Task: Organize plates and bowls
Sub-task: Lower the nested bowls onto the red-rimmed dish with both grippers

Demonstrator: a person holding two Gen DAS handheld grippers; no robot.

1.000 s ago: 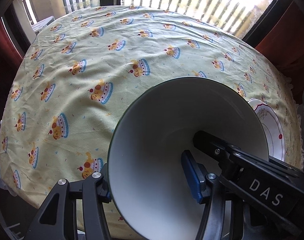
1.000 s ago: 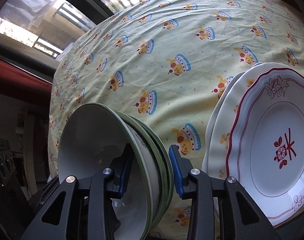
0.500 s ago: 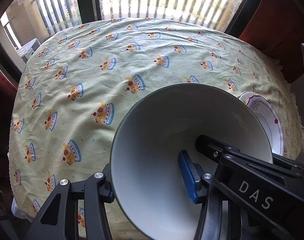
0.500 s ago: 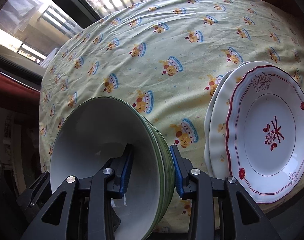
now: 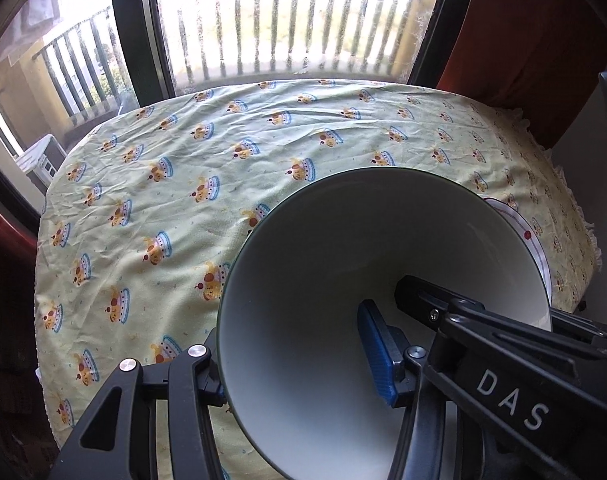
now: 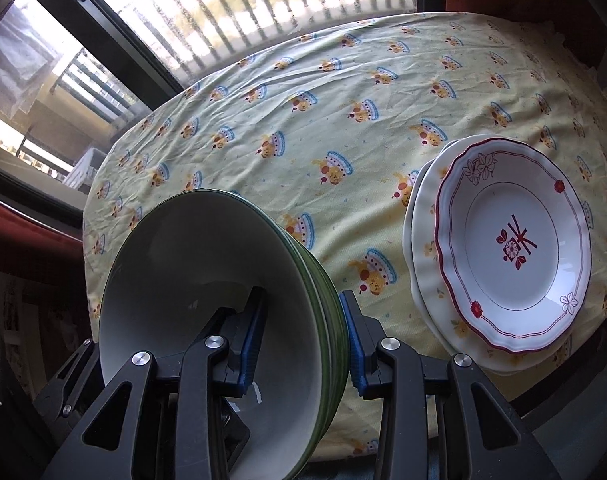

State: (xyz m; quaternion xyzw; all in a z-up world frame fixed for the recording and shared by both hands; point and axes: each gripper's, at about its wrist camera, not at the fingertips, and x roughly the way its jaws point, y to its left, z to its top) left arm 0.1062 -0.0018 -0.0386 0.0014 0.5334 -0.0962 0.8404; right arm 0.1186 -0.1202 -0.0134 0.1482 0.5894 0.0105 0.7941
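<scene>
Both grippers hold one nested stack of white, green-rimmed bowls above the near edge of the table. In the left wrist view my left gripper (image 5: 299, 364) is shut on the left wall of the bowl stack (image 5: 323, 280), one blue pad inside. The right gripper's black body shows inside the bowl. In the right wrist view my right gripper (image 6: 303, 336) is shut on the right wall of the bowl stack (image 6: 191, 264). A stack of white plates with red floral trim (image 6: 511, 244) lies on the table to the right; its edge shows in the left wrist view (image 5: 531, 240).
The round table wears a pale yellow tablecloth with a cake print (image 5: 223, 168) (image 6: 343, 120). A barred window (image 5: 303, 20) stands behind it, with red curtains (image 5: 523, 40) at the right. The table's frilled right edge (image 5: 583, 220) drops off beyond the plates.
Both grippers have lifted and drawn back with the bowl stack. The table and plates now look smaller and farther, and more of the window shows.
</scene>
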